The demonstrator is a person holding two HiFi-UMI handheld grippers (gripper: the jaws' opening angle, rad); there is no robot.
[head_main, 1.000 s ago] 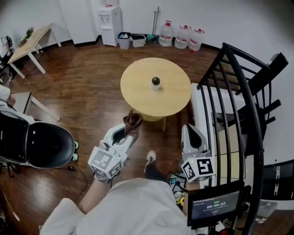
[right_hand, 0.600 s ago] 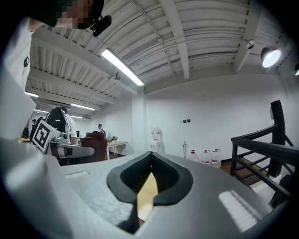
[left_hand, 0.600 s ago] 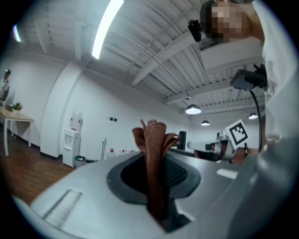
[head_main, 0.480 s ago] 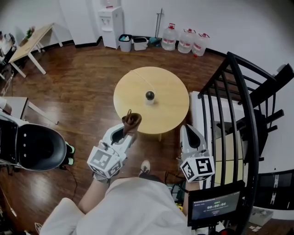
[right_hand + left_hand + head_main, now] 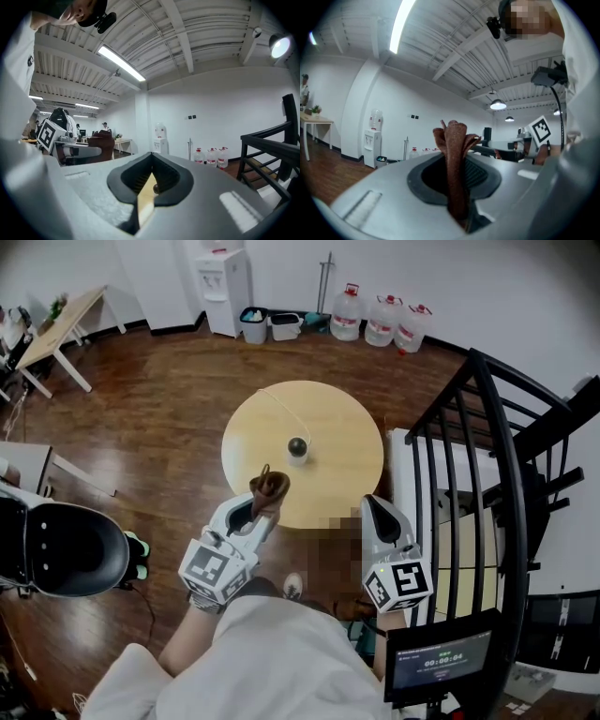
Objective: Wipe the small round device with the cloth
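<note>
The small round dark device (image 5: 297, 446) stands on a white base near the middle of the round wooden table (image 5: 337, 484). My left gripper (image 5: 263, 506) hangs short of the table's near edge, shut on a bunched brown cloth (image 5: 269, 487) that sticks up out of its jaws. In the left gripper view the cloth (image 5: 453, 140) rises from the left gripper (image 5: 457, 192). My right gripper (image 5: 374, 506) is shut and empty, near the table's right front edge. In the right gripper view the device (image 5: 154, 189) shows small through the slit of the right gripper (image 5: 150, 182).
A thin white cable (image 5: 277, 409) runs from the device to the table's far edge. A black railing (image 5: 487, 474) stands close on the right. A black office chair (image 5: 66, 549) is at the left. Water bottles (image 5: 380, 320), bins (image 5: 253, 324) and a dispenser (image 5: 225, 277) line the far wall.
The table and device have slid down and left in the head view as the person comes closer. Both grippers keep their pose; the left still holds the cloth.
</note>
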